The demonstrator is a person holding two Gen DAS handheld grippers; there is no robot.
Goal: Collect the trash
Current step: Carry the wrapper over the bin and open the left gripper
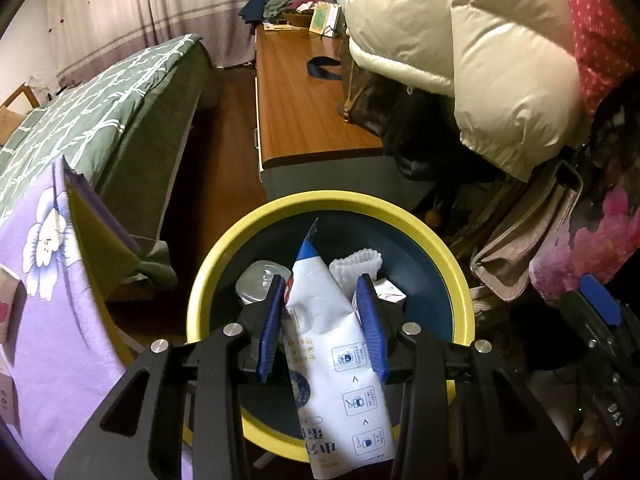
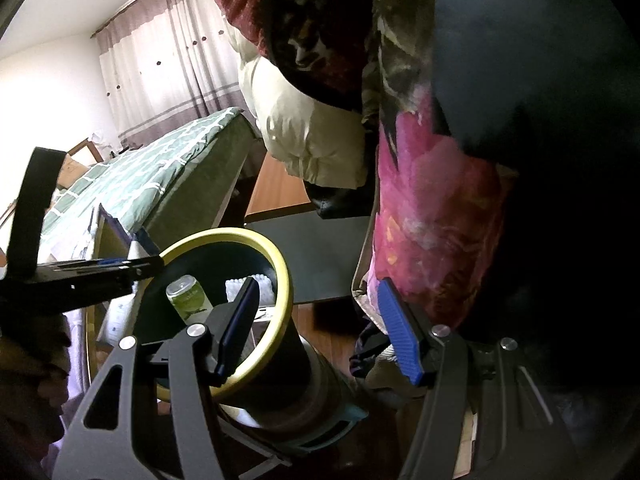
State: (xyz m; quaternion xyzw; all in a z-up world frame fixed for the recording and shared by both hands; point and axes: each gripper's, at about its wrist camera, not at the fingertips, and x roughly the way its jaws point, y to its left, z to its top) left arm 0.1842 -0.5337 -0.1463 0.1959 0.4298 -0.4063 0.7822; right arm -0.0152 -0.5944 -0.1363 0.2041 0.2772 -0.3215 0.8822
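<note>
**Ana:** Starting with the big things: what fills the room?

**Ben:** On the left is the bed point(image 1: 100, 120) with a green checked cover. Behind it hangs the curtain point(image 1: 160, 4). In the middle stands the wooden cabinet point(image 1: 304, 108), and on its right side hangs the cream puffer jacket point(image 1: 460, 40), with more clothes around it.

**Ana:** And the bin?

**Ben:** The trash bin point(image 1: 224, 264) is round, dark inside, with a yellow rim. It stands on the floor in front of the cabinet. Inside I see a clear plastic cup point(image 1: 260, 284), a white ruffled paper point(image 1: 356, 268) and a small carton point(image 1: 390, 292). The right wrist view shows also a green can point(image 2: 188, 300) in it.

**Ana:** Where is the trash that is collected now?

**Ben:** The white pouch point(image 1: 332, 344) with a blue top and printed icons is above the bin opening. The left gripper point(image 1: 324, 296) pinches it between its blue pads.

**Ana:** And the other one?

**Ben:** The right gripper point(image 2: 320, 308) is near the bin, on its right side. Its fingers stand spread and nothing is between them.
</note>
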